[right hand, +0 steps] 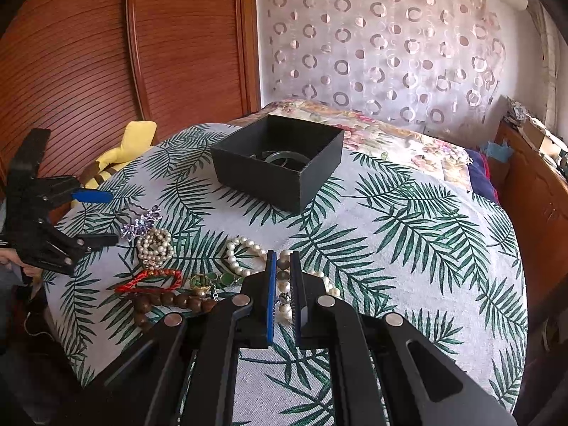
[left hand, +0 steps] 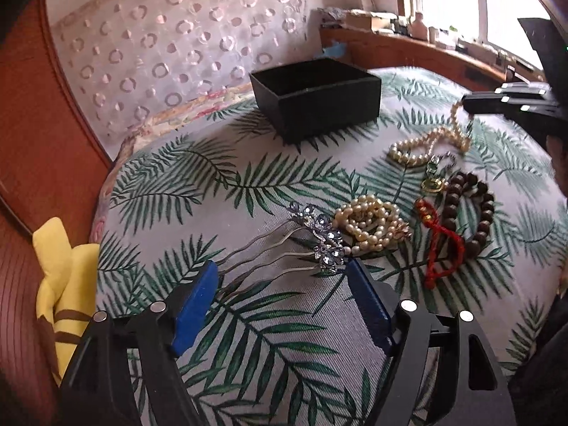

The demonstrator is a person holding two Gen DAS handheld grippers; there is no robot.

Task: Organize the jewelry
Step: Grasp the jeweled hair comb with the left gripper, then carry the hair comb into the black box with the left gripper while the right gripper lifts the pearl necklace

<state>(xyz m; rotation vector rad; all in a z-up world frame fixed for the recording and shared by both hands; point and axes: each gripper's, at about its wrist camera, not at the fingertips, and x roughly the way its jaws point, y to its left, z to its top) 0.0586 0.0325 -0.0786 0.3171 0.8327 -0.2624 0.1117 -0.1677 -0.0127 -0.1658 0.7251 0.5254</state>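
Left wrist view: the left gripper stood spread around the jewelled hair comb, well short of the black box, apparently poised to seize it; nothing was pinched. Right wrist view: the right gripper was pressed nearly together on the pearl necklace, nearer than the box, which already held a green bangle, presumably for transfer there.

Palm-leaf cloth, yellow plush at its edge, ring-pattern curtain behind, slatted wood doors, cluttered window ledge
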